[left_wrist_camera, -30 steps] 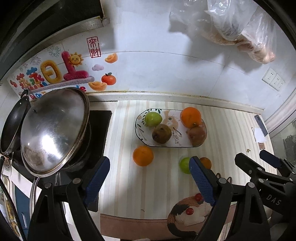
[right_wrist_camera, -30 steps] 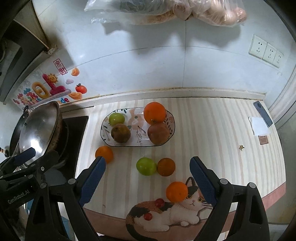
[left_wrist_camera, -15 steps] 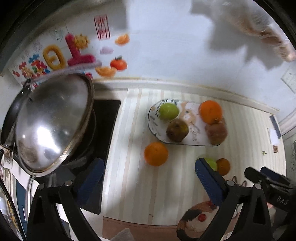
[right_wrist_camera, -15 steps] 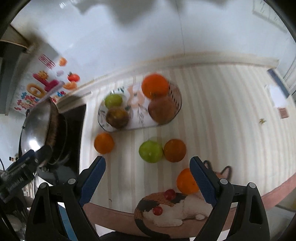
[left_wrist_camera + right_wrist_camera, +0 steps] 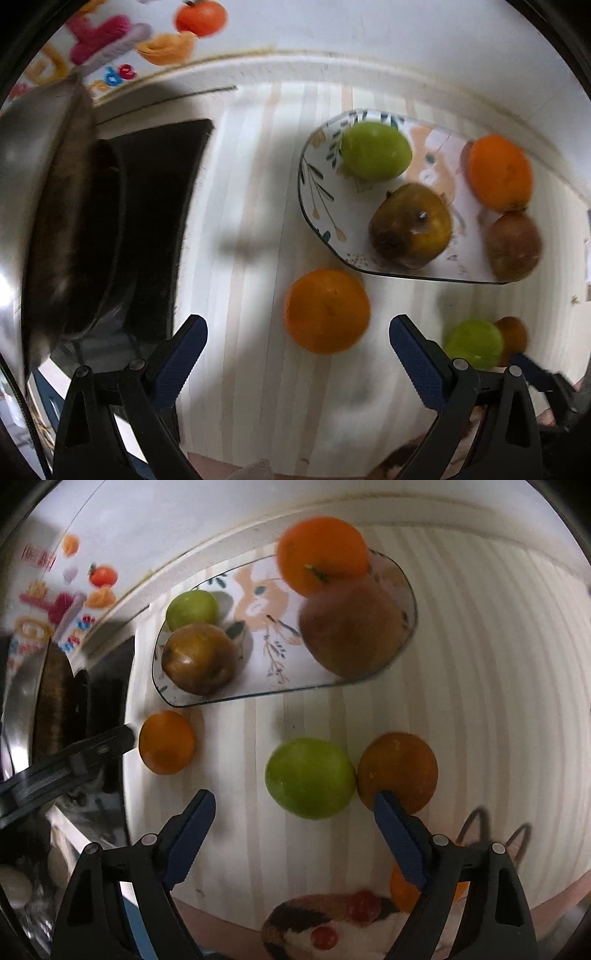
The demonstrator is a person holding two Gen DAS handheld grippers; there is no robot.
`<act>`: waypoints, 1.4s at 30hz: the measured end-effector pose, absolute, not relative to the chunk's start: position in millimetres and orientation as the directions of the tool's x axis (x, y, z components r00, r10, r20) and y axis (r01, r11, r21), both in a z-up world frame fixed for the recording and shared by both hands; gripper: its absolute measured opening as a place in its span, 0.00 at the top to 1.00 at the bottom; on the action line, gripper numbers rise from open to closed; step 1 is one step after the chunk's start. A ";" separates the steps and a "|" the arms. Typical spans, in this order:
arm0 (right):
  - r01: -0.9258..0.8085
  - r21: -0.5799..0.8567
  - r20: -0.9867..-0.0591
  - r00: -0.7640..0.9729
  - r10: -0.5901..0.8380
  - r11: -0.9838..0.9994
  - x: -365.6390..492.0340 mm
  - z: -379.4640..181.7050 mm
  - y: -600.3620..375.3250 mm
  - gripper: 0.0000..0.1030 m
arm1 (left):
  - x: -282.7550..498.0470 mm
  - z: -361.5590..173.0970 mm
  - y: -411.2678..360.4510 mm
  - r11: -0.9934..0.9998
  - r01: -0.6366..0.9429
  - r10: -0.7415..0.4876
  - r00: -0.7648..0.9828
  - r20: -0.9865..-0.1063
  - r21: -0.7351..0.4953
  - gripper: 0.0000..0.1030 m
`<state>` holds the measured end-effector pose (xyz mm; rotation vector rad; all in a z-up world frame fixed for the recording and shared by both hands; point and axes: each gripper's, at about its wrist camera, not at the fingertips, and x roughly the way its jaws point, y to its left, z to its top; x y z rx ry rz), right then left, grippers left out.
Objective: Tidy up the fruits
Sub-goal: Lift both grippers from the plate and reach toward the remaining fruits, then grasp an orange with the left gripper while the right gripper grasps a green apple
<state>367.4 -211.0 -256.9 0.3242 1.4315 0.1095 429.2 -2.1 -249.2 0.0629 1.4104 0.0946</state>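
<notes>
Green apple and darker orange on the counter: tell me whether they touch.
Touching. The right wrist view shows the green apple and darker orange pressed together, no gap.

A home kitchen: a steel wok lid [image 5: 40, 192] on a black stove [image 5: 162, 206] beside a striped countertop [image 5: 480, 683].

A polished metal lid [image 5: 33, 206] is seen at the counter's [image 5: 251, 387] left edge (matt, striped); the plate [image 5: 258, 679] looks glossy.

- Left wrist view looks steeply down, close over the counter [image 5: 251, 221], beside the stove.
- Right wrist view does likewise, further right.
- Both share the plate [image 5: 314, 206] [image 5: 295, 686].
</notes>
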 end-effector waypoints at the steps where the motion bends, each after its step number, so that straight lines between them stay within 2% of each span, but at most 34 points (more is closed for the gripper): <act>1: 0.109 0.277 -0.956 0.136 0.261 0.955 370.1 -257.6 -208.0 0.14 | 432.3 -257.5 -4.0 0.994 -0.018 0.113 0.140 -0.984 0.112 0.02; 7: -0.004 0.195 -0.973 0.125 0.194 0.981 380.1 -259.6 -189.6 0.14 | 439.7 -287.8 -15.5 0.985 0.064 0.154 0.098 -0.983 0.161 0.03; 8: -0.027 0.176 -0.976 0.127 0.178 0.984 381.5 -259.7 -185.9 0.14 | 439.6 -291.0 -16.9 0.985 0.075 0.149 0.097 -0.984 0.157 0.14; 9: -0.060 0.146 -0.980 0.128 0.153 0.987 383.7 -260.7 -179.6 0.14 | 438.9 -293.2 -17.3 0.986 0.086 0.133 0.096 -0.986 0.141 0.19; 10: -0.087 0.119 -0.983 0.130 0.130 0.989 384.8 -261.9 -174.8 0.14 | 437.9 -293.8 -16.7 0.990 0.081 0.109 0.099 -0.989 0.117 0.30; 11: -0.116 0.091 -0.986 0.130 0.106 0.989 386.8 -264.6 -168.6 0.14 | 436.5 -293.7 -15.5 0.993 0.068 0.088 0.100 -0.991 0.095 0.37; 15: -0.185 -0.026 -0.986 0.169 0.005 0.982 393.3 -274.0 -152.8 0.16 | 426.4 -293.5 -9.4 0.997 0.015 0.079 0.108 -0.991 0.081 0.38; 18: -0.198 -0.122 -0.972 0.224 -0.076 0.973 400.3 -278.5 -149.1 0.30 | 411.8 -294.0 -1.6 0.997 0.026 0.067 0.085 -0.994 0.070 0.38; 19: -0.201 -0.139 -0.969 0.230 -0.091 0.970 401.4 -279.7 -149.5 0.39 | 408.1 -293.9 0.5 0.997 0.025 0.066 0.083 -0.994 0.068 0.38; 20: -0.205 -0.141 -0.969 0.228 -0.092 0.969 403.6 -281.7 -151.8 0.39 | 403.2 -294.2 2.8 0.998 0.026 0.060 0.075 -0.995 0.063 0.38; 26: -0.209 -0.101 -0.972 0.228 -0.052 0.973 398.4 -281.8 -158.6 0.40 | 374.9 -296.4 10.3 0.999 0.027 0.034 0.064 -0.997 0.035 0.38; 33: -0.101 0.230 -0.966 0.096 0.240 0.968 361.6 -271.4 -183.6 0.40 | 338.5 -295.1 17.3 0.999 0.046 -0.013 0.045 -0.999 -0.011 0.38; 37: -0.079 0.268 -0.962 0.040 0.272 0.960 341.5 -283.9 -185.8 0.40 | 326.2 -304.1 24.3 0.998 0.055 -0.010 0.021 -1.000 -0.008 0.38; 42: -0.034 0.264 -0.962 0.062 0.265 0.964 332.3 -291.5 -192.6 0.39 | 324.9 -306.9 18.4 0.997 0.071 0.005 0.031 -0.999 0.007 0.38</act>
